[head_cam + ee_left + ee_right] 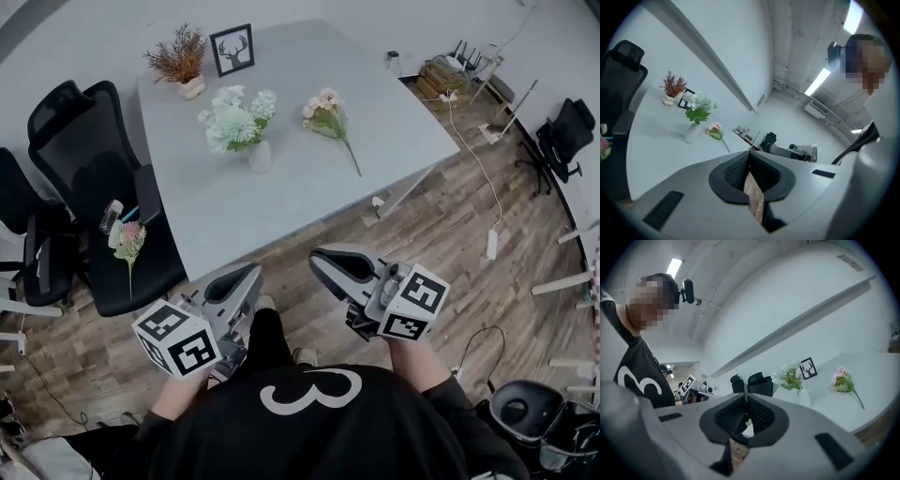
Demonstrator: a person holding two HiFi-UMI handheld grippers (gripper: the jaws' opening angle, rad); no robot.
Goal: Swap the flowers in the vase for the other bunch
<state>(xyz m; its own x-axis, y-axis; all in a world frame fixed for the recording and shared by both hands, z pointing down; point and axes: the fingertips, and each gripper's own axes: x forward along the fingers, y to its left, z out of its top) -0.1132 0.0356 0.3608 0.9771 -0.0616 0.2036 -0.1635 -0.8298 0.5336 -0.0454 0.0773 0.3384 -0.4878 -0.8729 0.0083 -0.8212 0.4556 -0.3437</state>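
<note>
Wooden floor lies beneath us, and we hold both tools low in front of our black shirt. Our left gripper has its fingers pressed together with nothing between them. Our right gripper, just beside it, also has its fingers pressed together and empty. Off to the left of the left fingers, a black office chair carries a pink flower lying on its seat. Ahead of both sets of fingers stretches a pale grey counter. On it, straight beyond the left fingers and well apart from them, a small white vase stands upright holding white flowers. Beyond the right fingers, near the vase, a pink bunch lies flat on the counter, stem toward us. Farthest from the fingers stand a framed deer picture and a dried plant.
</note>
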